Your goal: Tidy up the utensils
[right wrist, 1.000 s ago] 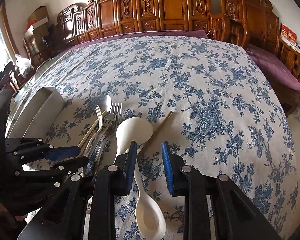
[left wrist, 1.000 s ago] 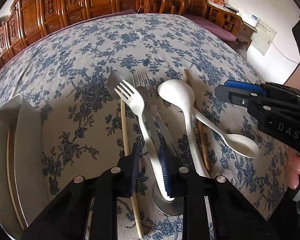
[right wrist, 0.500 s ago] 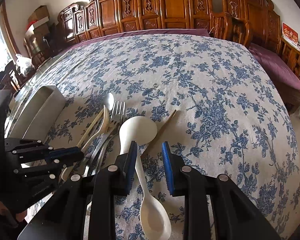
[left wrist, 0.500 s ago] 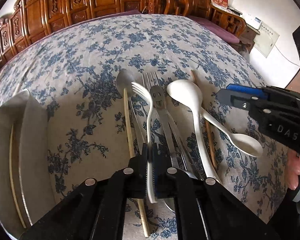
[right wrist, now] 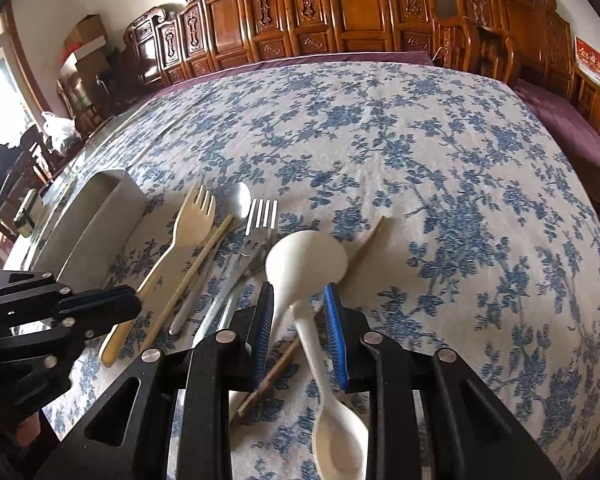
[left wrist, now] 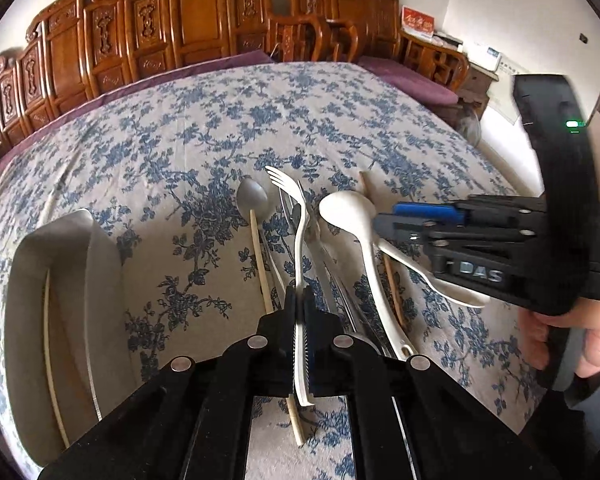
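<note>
A tabletop point(right wrist: 440, 152) covered by a cream cloth with blue flower print fills both views, with a row of carved brown wooden chairs point(right wrist: 340, 12) along its far edge. Near the left side stands a pale grey oblong holder point(left wrist: 66, 312) with a thin light stick lying inside it.

The left tongs point(left wrist: 299, 300) are closed on the handle of a cream plastic fork point(left wrist: 298, 248), gripping it near the lower end. The fork is lifted off the cloth and tilted, its tines pointing away and up; in the right wrist view it sits just right of the holder. The right tongs point(right wrist: 302, 300) are partly open and hang over the pile, with nothing pressed between the blue pads; a hand point(left wrist: 580, 344) grips their handle at the right edge of the left wrist view.

The rest of the utensils lie on the cloth in a loose cluster between the two tools. A large white plastic spoon point(right wrist: 306, 260) rests with its bowl away from the camera, and a smaller white spoon point(right wrist: 340, 440) crosses its handle. A steel fork point(right wrist: 260, 220) lies beside a steel spoon point(right wrist: 238, 202). One light wooden chopstick point(right wrist: 192, 276) lies beside the steel spoon, and a darker wooden chopstick point(right wrist: 364, 238) passes under the large white spoon.
</note>
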Motion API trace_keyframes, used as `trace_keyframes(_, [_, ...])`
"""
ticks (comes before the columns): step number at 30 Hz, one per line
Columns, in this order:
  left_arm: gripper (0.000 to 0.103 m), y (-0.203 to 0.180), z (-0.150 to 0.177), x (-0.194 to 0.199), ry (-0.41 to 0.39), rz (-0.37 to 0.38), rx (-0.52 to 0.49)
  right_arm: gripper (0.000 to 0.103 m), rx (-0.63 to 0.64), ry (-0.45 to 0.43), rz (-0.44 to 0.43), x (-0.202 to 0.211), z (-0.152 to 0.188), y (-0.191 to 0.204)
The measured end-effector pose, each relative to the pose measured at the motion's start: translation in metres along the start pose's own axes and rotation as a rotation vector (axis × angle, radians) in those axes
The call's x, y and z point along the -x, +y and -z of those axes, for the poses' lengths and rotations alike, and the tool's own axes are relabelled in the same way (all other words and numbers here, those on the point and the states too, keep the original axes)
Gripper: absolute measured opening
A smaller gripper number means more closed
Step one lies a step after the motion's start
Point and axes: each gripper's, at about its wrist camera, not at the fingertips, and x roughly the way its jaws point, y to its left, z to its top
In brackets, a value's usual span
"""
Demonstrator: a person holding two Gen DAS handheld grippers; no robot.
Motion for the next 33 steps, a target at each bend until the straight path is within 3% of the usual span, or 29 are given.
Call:
trace_keyframes(8, [0.003, 0.005, 0.009, 0.014, -0.046, 0.021, -0.035, 0.028, 0.05, 0.04, 0.068, -0.018, 0.004, 0.015])
trace_keyframes(13, [0.003, 0.01, 0.011, 0.021, -0.063, 0.047, -0.011, 0.042, 0.046, 0.043, 0.104, -0.025, 0.005, 0.017])
trace_keyframes(24, [0.003, 0.021, 0.009, 0.029, -0.08, 0.052, 0.017, 0.043, 0.039, 0.018, 0.172, -0.034, -0.003, 0.02])
trace_keyframes(26, [0.003, 0.02, 0.01, 0.031, -0.082, 0.048, 0.015, 0.038, 0.043, 0.016, 0.185, -0.034, -0.003, 0.021])
trace_keyframes(28, [0.003, 0.02, 0.01, 0.031, -0.083, 0.046, 0.016, 0.023, 0.026, 0.024, 0.172, -0.035, -0.003, 0.018])
trace_keyframes(30, [0.003, 0.02, 0.01, 0.031, -0.084, 0.047, 0.015, 0.015, 0.01, 0.023, 0.176, -0.034, -0.003, 0.014])
trace_keyframes(33, [0.003, 0.019, 0.01, 0.033, -0.087, 0.046, 0.014, 0.014, -0.018, 0.005, 0.151, -0.03, -0.005, 0.01])
